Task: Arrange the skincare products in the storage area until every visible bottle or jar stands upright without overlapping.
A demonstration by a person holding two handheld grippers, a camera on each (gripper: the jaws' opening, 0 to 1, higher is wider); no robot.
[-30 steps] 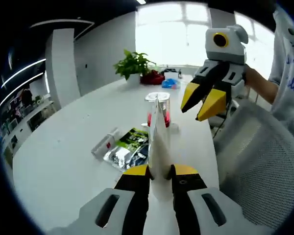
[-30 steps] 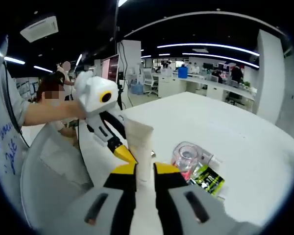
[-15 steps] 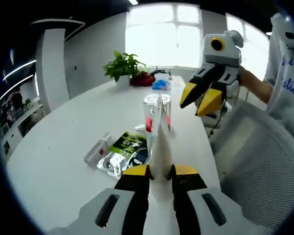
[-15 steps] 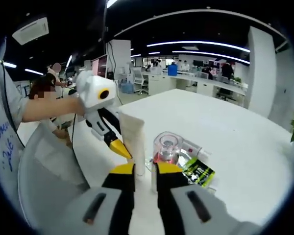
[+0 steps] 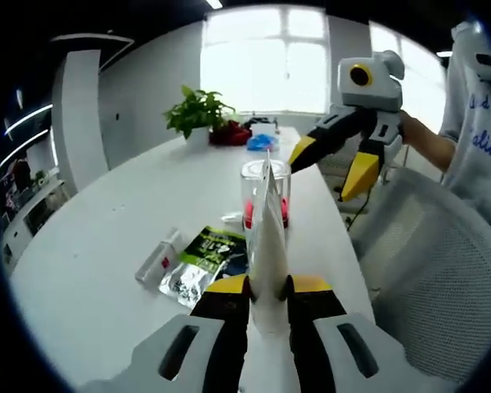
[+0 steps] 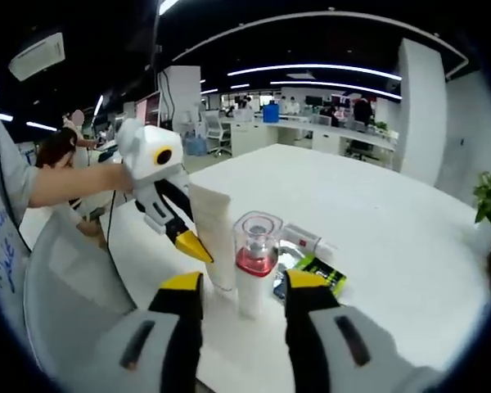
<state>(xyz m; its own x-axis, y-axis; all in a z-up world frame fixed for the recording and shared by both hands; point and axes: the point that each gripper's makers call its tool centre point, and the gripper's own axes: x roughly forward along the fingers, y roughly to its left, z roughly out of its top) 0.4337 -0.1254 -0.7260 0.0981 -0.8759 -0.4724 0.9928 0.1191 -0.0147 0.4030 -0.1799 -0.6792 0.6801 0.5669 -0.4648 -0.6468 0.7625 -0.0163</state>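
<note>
Skincare tube [image 5: 268, 237], white and upright on the counter [image 5: 106, 246], is clamped between the left gripper [image 5: 268, 286] fingers, while the right gripper [image 6: 239, 282], fingers spread, faces the pump bottle [image 6: 254, 262] just beside it.

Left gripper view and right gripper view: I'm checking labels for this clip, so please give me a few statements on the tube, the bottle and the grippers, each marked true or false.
1. The left gripper is shut on the white tube. True.
2. The right gripper is clamped on the clear bottle. False: its fingers stand apart on either side of the bottle, open.
3. The clear bottle stands upright on the table, with pink at its lower part. True.
4. The green packet stands upright. False: it lies flat on the table.
5. A potted plant stands at the table's far end in the left gripper view. True.
</note>
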